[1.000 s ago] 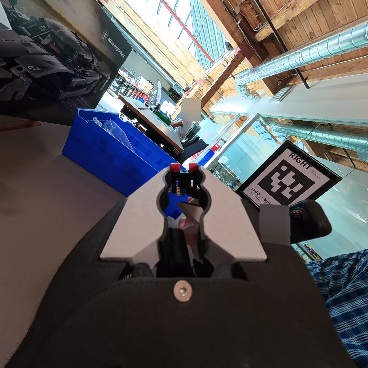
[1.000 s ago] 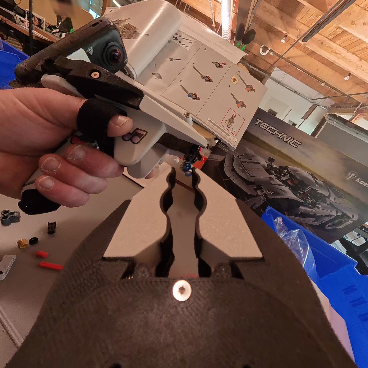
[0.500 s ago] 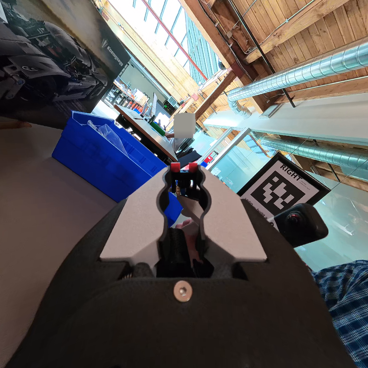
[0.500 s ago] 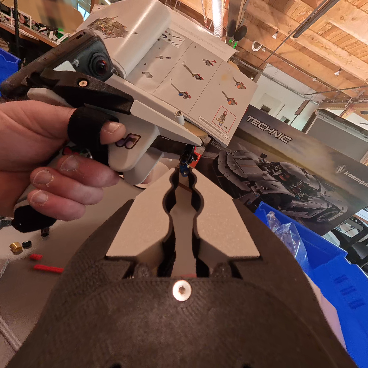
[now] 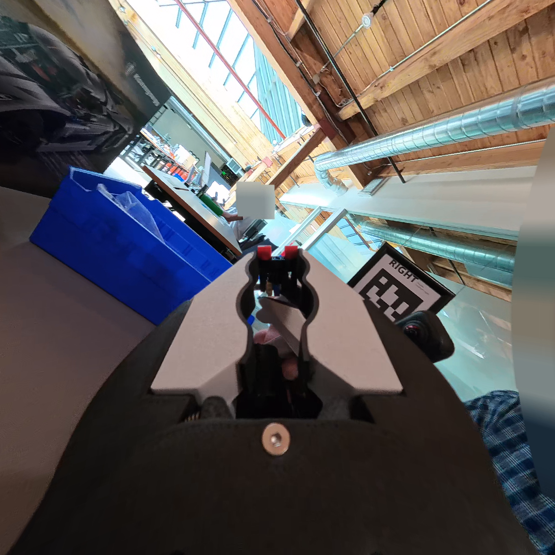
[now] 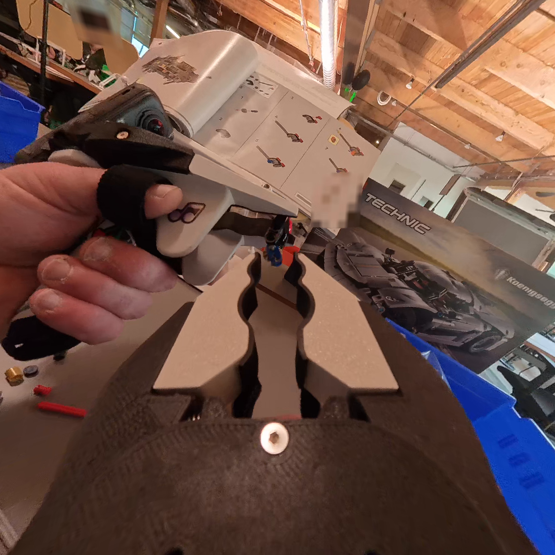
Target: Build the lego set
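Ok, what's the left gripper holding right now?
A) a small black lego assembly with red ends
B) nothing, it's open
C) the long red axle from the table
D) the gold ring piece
A: the left gripper is shut on the small black lego assembly with red ends; the long red axle lies on the table.

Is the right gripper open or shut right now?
Open: right gripper shows a clear gap between its fingertips, nothing held; the lego assembly sits in the left gripper.

Glossy blue plastic bin (image 5: 120,249), matt grey claw (image 6: 274,258), wooden ceiling (image 5: 420,60).
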Demonstrator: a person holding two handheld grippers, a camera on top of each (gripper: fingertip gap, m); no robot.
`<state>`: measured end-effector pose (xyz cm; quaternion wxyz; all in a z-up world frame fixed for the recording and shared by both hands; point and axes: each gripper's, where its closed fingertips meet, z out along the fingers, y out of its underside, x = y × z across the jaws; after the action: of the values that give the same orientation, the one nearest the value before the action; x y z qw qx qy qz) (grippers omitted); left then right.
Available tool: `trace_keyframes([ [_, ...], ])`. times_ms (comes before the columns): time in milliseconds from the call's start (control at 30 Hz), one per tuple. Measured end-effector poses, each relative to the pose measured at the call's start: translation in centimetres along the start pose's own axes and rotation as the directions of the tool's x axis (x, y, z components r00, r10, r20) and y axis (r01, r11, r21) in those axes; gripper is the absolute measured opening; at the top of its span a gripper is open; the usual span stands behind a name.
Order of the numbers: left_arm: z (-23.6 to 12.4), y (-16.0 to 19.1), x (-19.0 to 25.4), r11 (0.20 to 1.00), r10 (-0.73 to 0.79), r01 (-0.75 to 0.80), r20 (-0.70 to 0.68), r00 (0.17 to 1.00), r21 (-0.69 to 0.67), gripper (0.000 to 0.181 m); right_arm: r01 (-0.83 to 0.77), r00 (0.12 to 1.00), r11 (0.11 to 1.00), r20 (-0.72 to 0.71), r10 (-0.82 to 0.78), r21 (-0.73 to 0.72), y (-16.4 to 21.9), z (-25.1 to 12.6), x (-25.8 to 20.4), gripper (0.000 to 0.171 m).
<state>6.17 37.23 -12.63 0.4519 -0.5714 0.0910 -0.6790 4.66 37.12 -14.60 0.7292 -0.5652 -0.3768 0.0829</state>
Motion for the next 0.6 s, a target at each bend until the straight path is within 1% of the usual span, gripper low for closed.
trace_keyframes([
  [67,0.2,0.3,0.6,1.0,0.008,-0.009,-0.025,1.0,-0.016,0.023,0.022,1.0,0.999,0.022,-0.023,0.024,-0.5,-0.1,-0.3,0.015],
  [133,0.2,0.4,1.0,1.0,-0.004,0.003,-0.056,0.998,-0.019,0.023,0.046,0.999,0.998,0.009,-0.046,0.033,-0.8,-0.3,-0.1,0.01],
  [300,0.0,0.1,2.8,1.0,-0.019,0.019,-0.174,0.984,-0.004,0.023,0.118,0.993,0.99,-0.03,-0.116,0.079,-2.3,-1.0,-0.2,0.01],
  [367,0.0,0.1,3.2,1.0,-0.021,0.023,-0.202,0.979,0.007,0.023,0.142,0.989,0.986,-0.05,-0.138,0.081,-2.7,-1.1,-0.1,0.01],
  [500,0.0,-0.1,3.7,0.999,-0.021,0.032,-0.235,0.972,0.042,0.023,0.135,0.988,0.987,-0.084,-0.128,0.082,-3.2,-1.3,0.0,0.009],
  [600,0.0,-0.1,3.9,0.998,-0.021,0.035,-0.241,0.97,0.052,0.023,0.125,0.99,0.987,-0.077,-0.118,0.101,-3.4,-1.3,-0.1,0.009],
])
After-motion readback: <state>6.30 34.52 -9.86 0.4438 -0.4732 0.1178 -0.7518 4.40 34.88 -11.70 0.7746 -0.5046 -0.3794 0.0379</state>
